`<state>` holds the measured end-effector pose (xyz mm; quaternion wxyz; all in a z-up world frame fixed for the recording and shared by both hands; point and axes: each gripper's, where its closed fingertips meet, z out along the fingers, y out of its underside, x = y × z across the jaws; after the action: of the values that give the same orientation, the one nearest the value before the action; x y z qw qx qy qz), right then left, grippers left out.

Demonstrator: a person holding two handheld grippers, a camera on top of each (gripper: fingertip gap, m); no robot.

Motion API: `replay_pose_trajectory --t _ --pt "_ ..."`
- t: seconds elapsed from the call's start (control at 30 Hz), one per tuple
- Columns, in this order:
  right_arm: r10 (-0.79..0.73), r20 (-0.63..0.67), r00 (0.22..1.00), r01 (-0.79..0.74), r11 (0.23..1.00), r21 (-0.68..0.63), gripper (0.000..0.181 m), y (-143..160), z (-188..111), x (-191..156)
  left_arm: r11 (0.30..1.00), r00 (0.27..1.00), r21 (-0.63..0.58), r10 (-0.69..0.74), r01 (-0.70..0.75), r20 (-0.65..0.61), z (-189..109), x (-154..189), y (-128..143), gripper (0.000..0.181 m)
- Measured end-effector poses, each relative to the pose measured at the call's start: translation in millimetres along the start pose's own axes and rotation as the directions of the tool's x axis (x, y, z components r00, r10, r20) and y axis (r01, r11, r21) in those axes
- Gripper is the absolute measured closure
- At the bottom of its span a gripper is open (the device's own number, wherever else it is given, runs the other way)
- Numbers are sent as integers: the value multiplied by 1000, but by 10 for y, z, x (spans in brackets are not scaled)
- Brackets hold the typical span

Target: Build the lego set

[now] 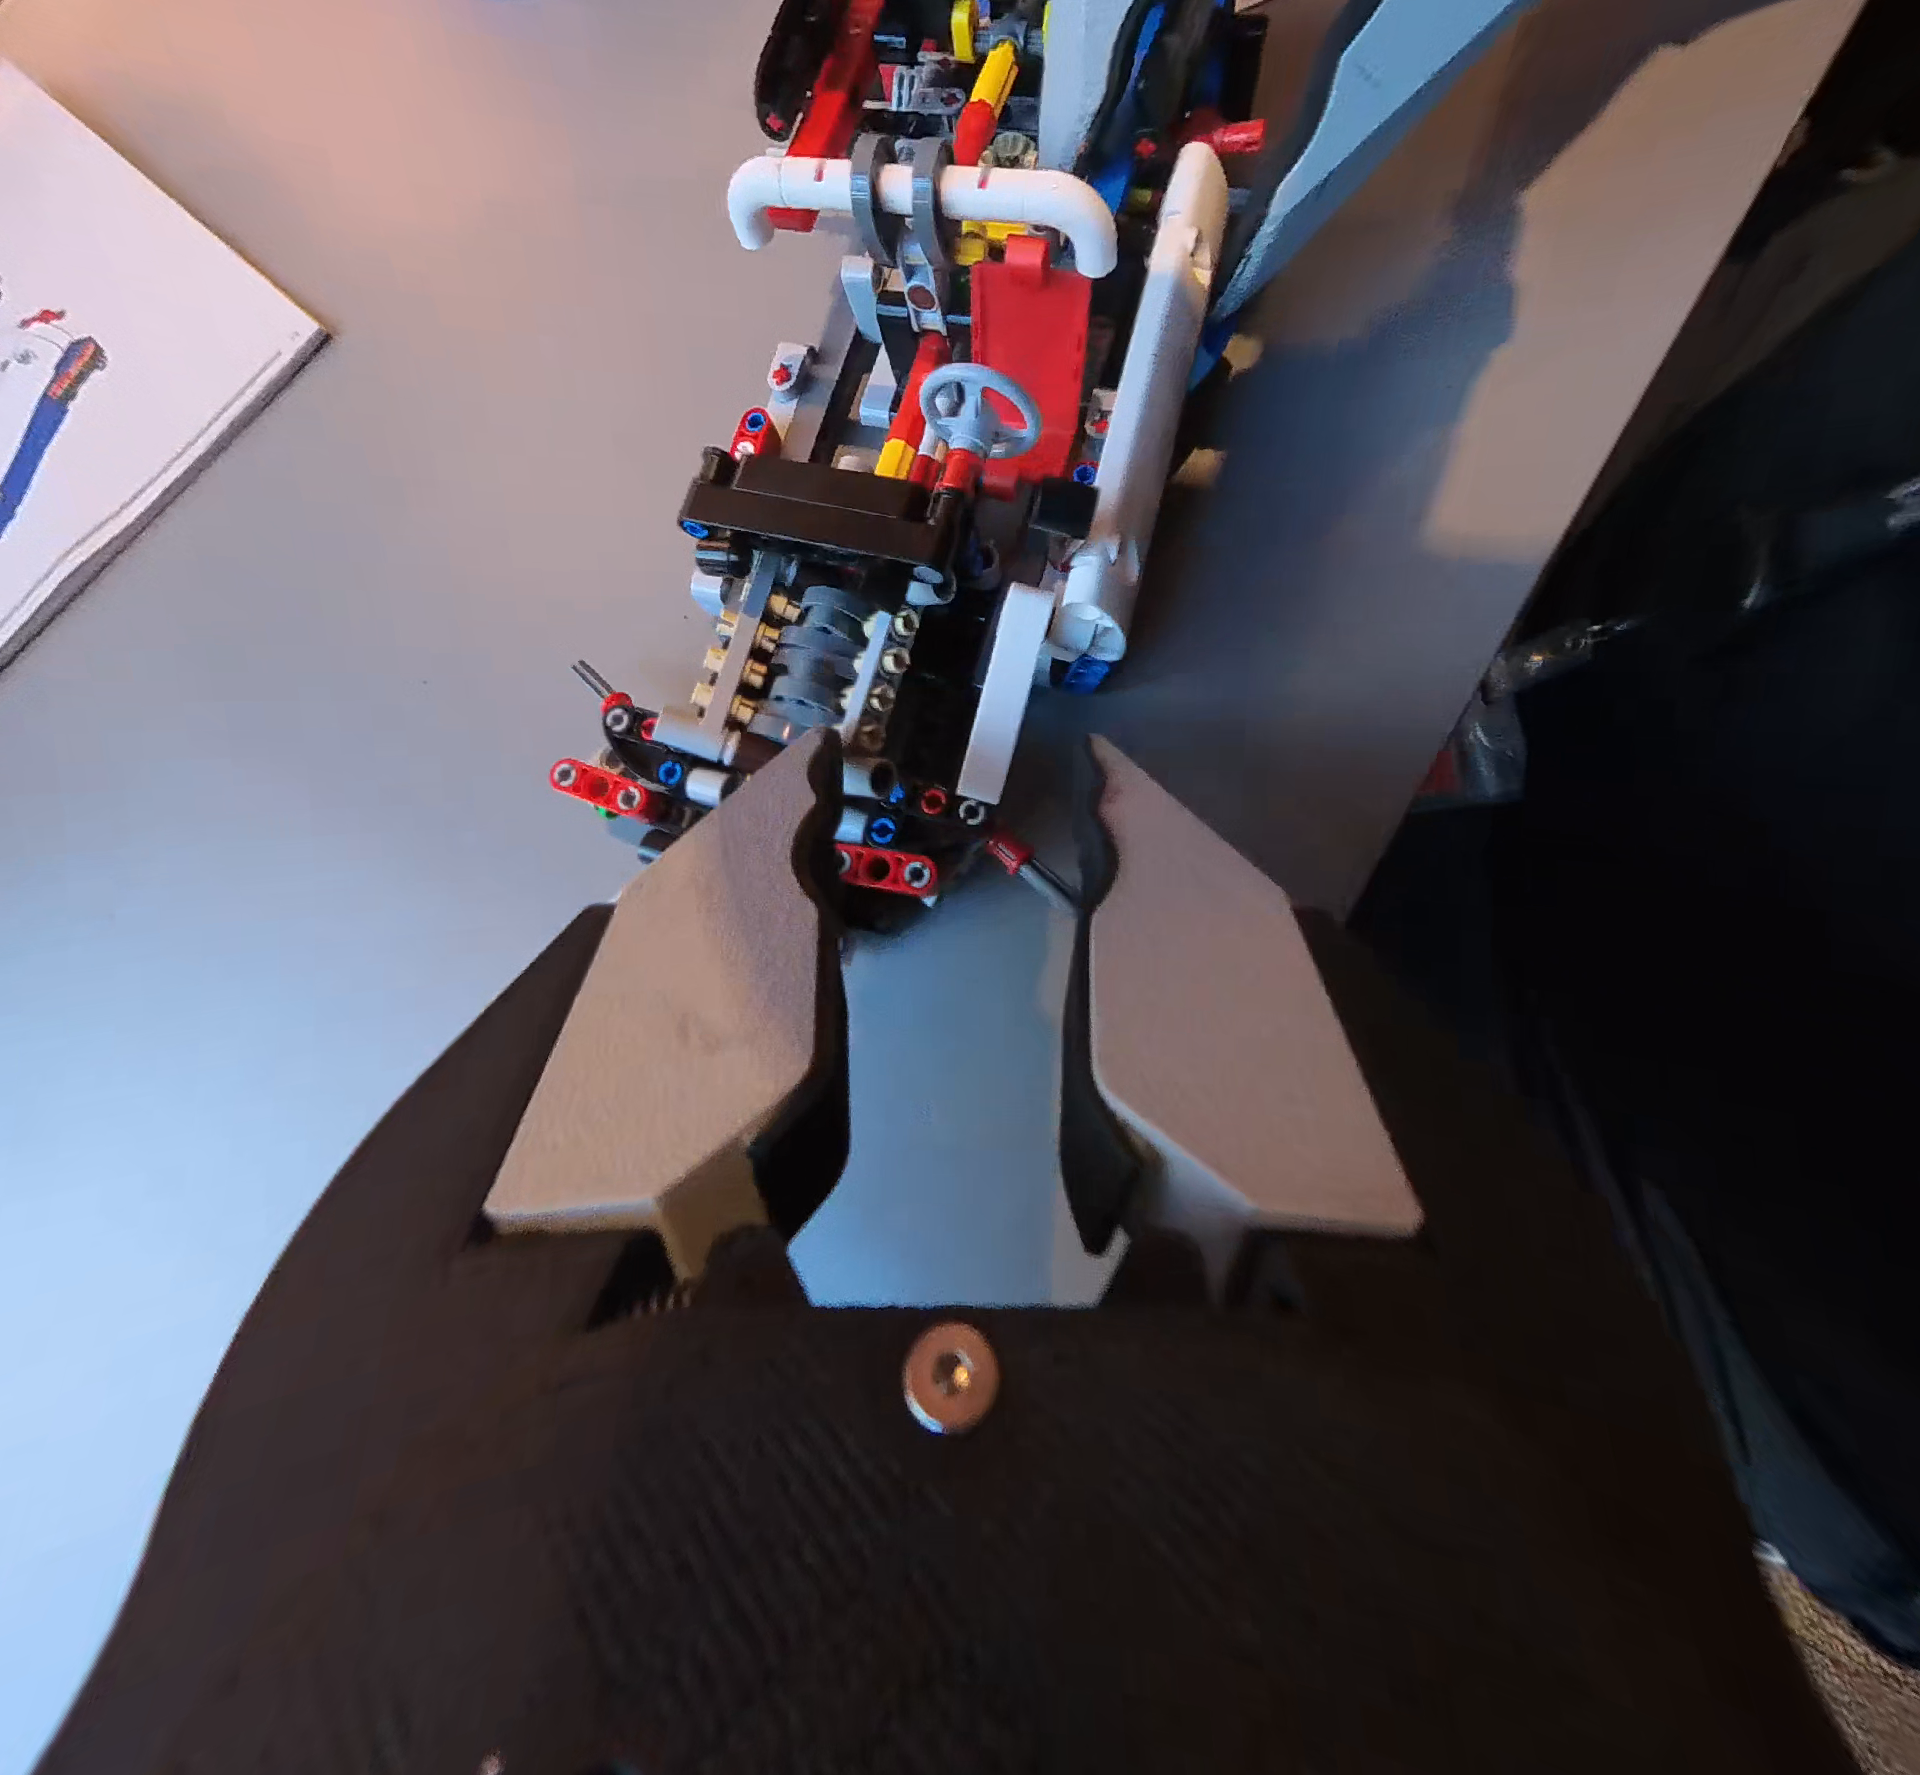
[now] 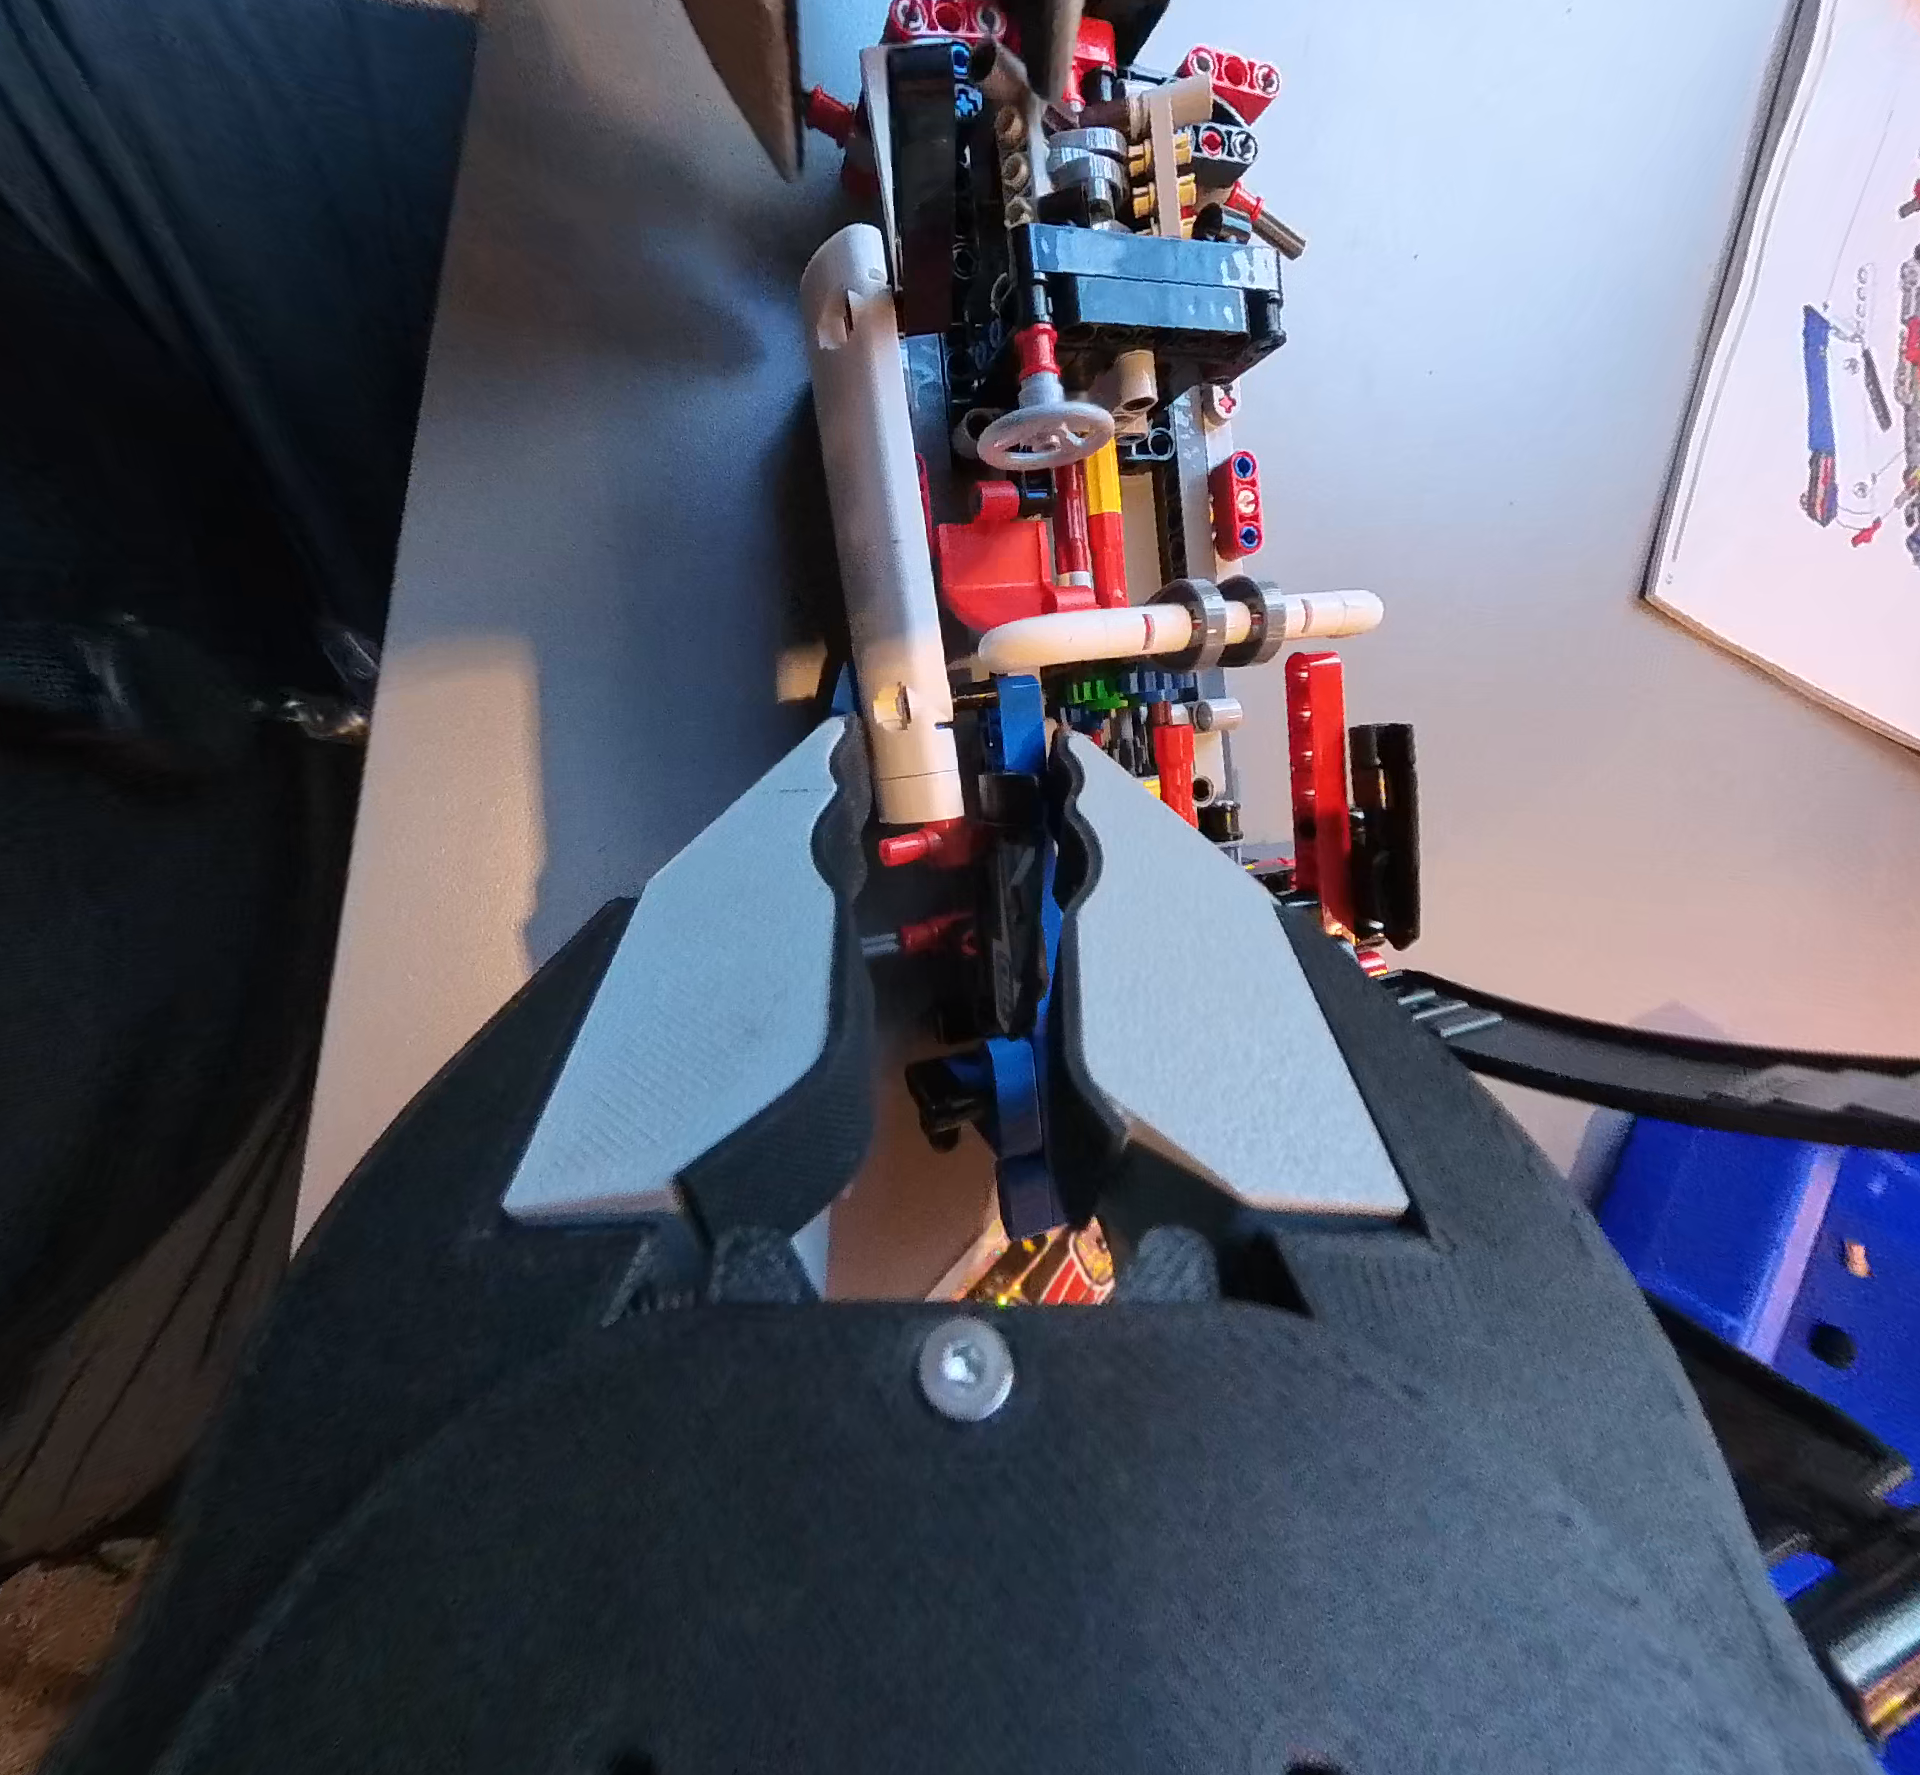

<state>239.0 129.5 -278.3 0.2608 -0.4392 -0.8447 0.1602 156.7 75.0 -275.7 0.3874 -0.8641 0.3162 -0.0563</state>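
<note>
A long Lego Technic car (image 1: 935,437) lies on the grey table (image 1: 416,790), with white tubes, a red seat and a grey steering wheel (image 1: 977,411). My left gripper (image 1: 961,790) holds the car's near end: its left pad presses a red beam (image 1: 883,868) and its right pad touches a thin pin. My right gripper (image 2: 956,759) is at the car's (image 2: 1081,478) other end. It is shut across a blue and black side panel (image 2: 1023,946) and short red pins. It also shows in the left wrist view (image 1: 1195,94).
An open instruction booklet (image 1: 125,375) lies on the table; it also shows in the right wrist view (image 2: 1818,375). A blue bin (image 2: 1745,1237) stands beyond the car's far end. The table edge and a person's dark clothing (image 1: 1714,790) run close along the car's side. Across from one pair of fingers to the other is roughly 11 cm.
</note>
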Motion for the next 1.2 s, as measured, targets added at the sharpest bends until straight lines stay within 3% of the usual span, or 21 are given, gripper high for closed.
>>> replay_pose_trajectory --t 0.23,0.4,0.5,0.83,1.2 --pt "-32 1 999 32 999 22 149 -9 -5 -20 996 996 71 60 -56 -66 -23 82 -33 174" --pt "-18 22 1000 17 999 34 150 -24 -7 -19 996 995 74 55 -49 -81 22 82 -40 161" --pt "-20 22 1000 19 999 35 150 -25 -9 -20 995 993 62 79 -74 -91 43 96 -23 175" --pt "-32 5 999 32 998 61 150 -39 -11 -9 968 974 111 226 -227 19 -7 75 -80 175" --pt "73 54 996 -76 996 45 152 -71 -3 0 997 999 70 21 -18 -44 34 -16 -33 171"
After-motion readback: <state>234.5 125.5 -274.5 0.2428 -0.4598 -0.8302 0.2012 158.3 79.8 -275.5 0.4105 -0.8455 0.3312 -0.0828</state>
